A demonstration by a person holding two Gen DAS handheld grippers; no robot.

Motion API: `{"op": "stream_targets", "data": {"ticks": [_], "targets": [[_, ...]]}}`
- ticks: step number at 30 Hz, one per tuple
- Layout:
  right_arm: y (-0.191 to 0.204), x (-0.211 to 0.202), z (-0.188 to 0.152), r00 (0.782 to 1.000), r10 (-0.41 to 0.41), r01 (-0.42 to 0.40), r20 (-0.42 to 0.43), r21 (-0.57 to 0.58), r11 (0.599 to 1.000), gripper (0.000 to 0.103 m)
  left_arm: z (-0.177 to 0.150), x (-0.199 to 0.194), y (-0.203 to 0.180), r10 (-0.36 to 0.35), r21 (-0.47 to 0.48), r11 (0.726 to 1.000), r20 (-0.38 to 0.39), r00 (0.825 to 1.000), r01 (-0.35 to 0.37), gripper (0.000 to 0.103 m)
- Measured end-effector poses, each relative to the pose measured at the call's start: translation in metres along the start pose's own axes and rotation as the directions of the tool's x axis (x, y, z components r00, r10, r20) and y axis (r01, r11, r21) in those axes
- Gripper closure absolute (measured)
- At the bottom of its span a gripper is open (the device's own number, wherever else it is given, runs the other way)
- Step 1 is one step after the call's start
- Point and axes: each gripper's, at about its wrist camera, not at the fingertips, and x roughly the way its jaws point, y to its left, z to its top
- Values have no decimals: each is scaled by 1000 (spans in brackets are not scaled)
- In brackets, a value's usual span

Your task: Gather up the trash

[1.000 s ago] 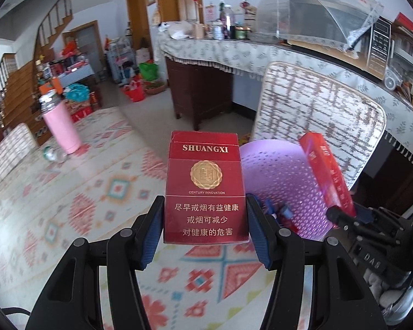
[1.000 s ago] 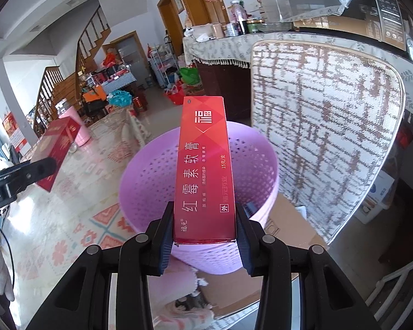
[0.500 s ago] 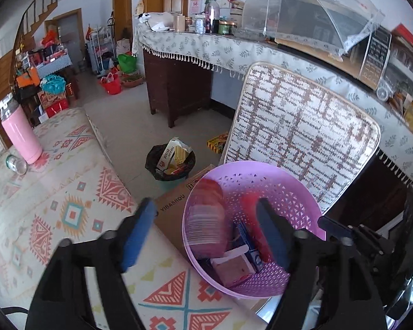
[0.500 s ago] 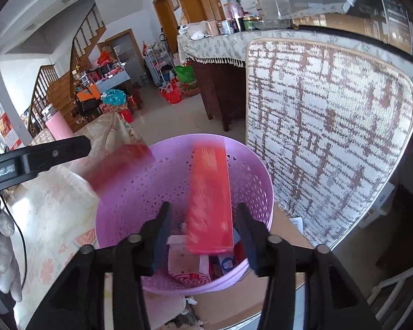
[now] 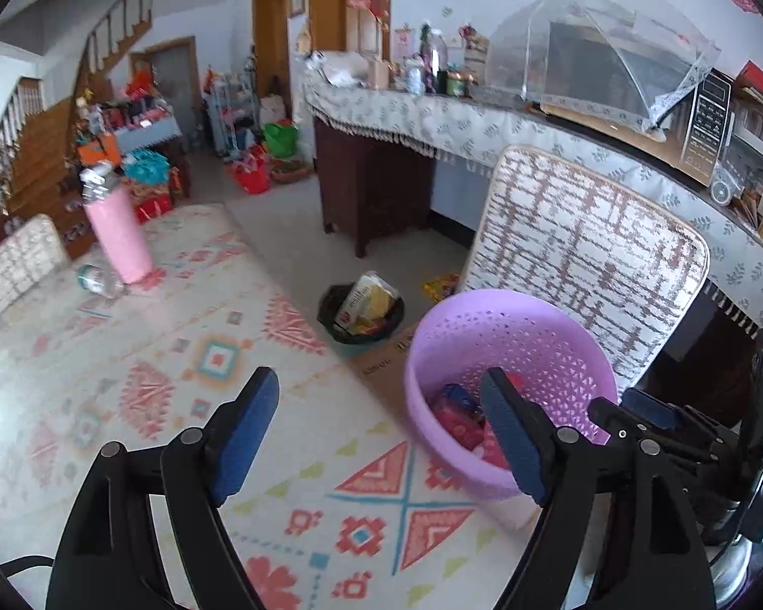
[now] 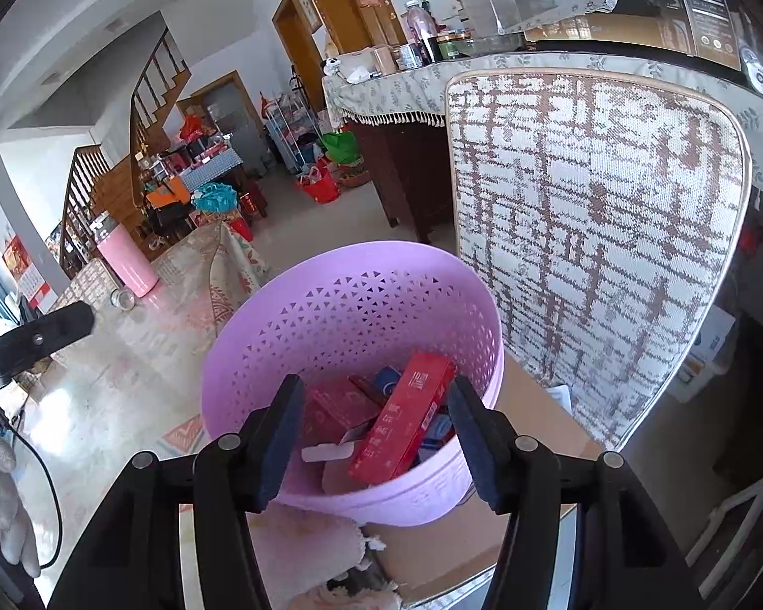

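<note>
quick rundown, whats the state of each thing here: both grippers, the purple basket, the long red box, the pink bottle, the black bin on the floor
left gripper: open, holding nothing
right gripper: open, holding nothing, above the basket
purple basket: upright, several boxes inside
long red box: inside the basket, lying tilted on other trash
pink bottle: upright on the patterned tablecloth, cap on
black bin: upright on the floor, packaging sticking out of the top

Interior of a lived-in family home, open dining and living area. A wooden staircase (image 5: 35,162), a cloth-covered sideboard (image 5: 432,117) bearing jars, a mesh food cover (image 5: 600,46) and a microwave (image 5: 707,127), and a patterned tablecloth (image 5: 168,356) with a pink flask (image 5: 119,234) indicate domestic use.
</note>
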Motion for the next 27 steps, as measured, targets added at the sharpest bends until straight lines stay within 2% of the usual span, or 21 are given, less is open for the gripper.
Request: {"op": "stream_targets", "data": {"ticks": [5,8,13,17,23,27], "targets": [[13,-15,-8,1000,9,-8,21,-15,1000,36,-12,-37,4,73,11,997,86,994,-74,18],[25,-25,-13,999,9,-7,39,-39,999,34,-21,-61,8,123,6,992,147,982,-125,12],[46,-44,-21,997,16,-11,70,-74,997,30,-36,-102,14,222,-22,974,261,939,-225,2],[60,-58,-29,995,6,5,97,-103,995,29,-47,-124,25,262,-64,965,287,921,-254,1],[82,-77,-45,992,-1,19,124,-149,989,25,-70,-148,42,295,-134,955,293,910,-266,1],[95,-92,-58,989,-16,44,150,-184,982,23,-87,-165,45,320,-159,946,322,891,-282,1]]}}
